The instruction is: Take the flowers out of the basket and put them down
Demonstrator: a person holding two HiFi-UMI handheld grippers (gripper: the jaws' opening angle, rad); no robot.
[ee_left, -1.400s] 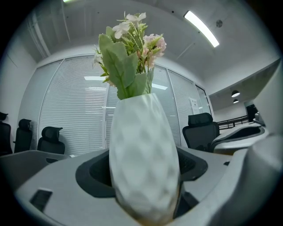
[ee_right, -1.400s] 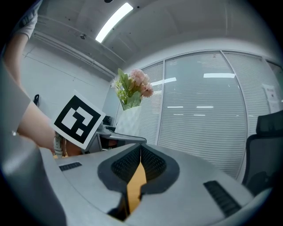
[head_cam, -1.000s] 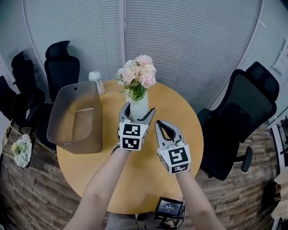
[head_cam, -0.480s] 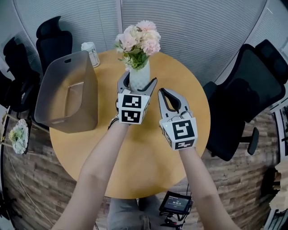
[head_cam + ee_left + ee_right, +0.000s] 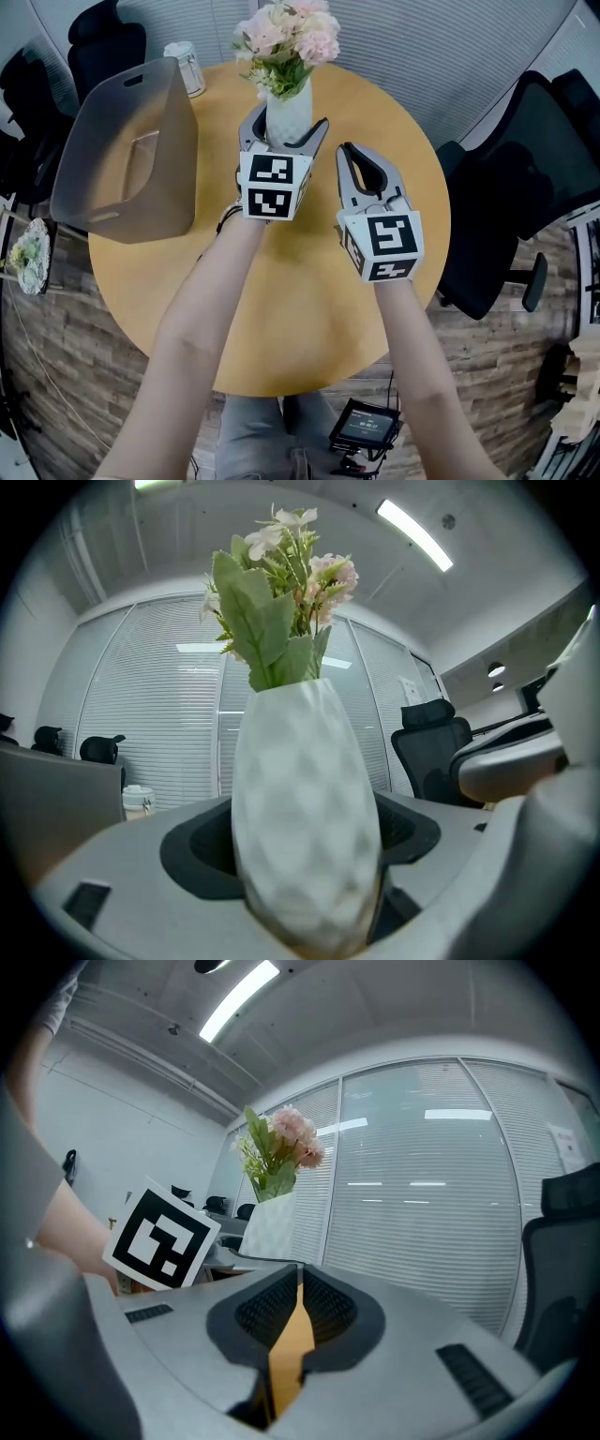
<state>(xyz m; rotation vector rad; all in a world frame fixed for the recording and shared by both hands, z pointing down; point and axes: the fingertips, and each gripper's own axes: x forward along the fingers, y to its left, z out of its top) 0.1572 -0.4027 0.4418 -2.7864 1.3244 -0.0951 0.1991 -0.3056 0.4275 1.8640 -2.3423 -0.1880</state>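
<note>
Pink and white flowers (image 5: 286, 33) stand upright in a dimpled white vase (image 5: 288, 111). My left gripper (image 5: 286, 128) is shut on the vase's lower body, one jaw on each side, low over the round wooden table (image 5: 281, 309). The left gripper view is filled by the vase (image 5: 305, 817), with the flowers (image 5: 281, 592) above it. The grey basket (image 5: 131, 141) stands on the table to the left and looks empty. My right gripper (image 5: 352, 155) hovers just right of the vase, shut with nothing in it. The right gripper view shows its own jaws (image 5: 300, 1283) meeting, with the vase (image 5: 272, 1227) off to the left.
A jar with a white lid (image 5: 185, 67) stands behind the basket. Black office chairs (image 5: 525, 141) ring the table, one (image 5: 103, 37) at the far left. A small screen device (image 5: 364, 427) sits below the table's near edge. Another bunch of flowers (image 5: 23, 258) lies on the floor at left.
Both grippers have sunk toward the tabletop, the left one carrying the vase down with it. The head view has tilted, so the table sits higher in the picture.
</note>
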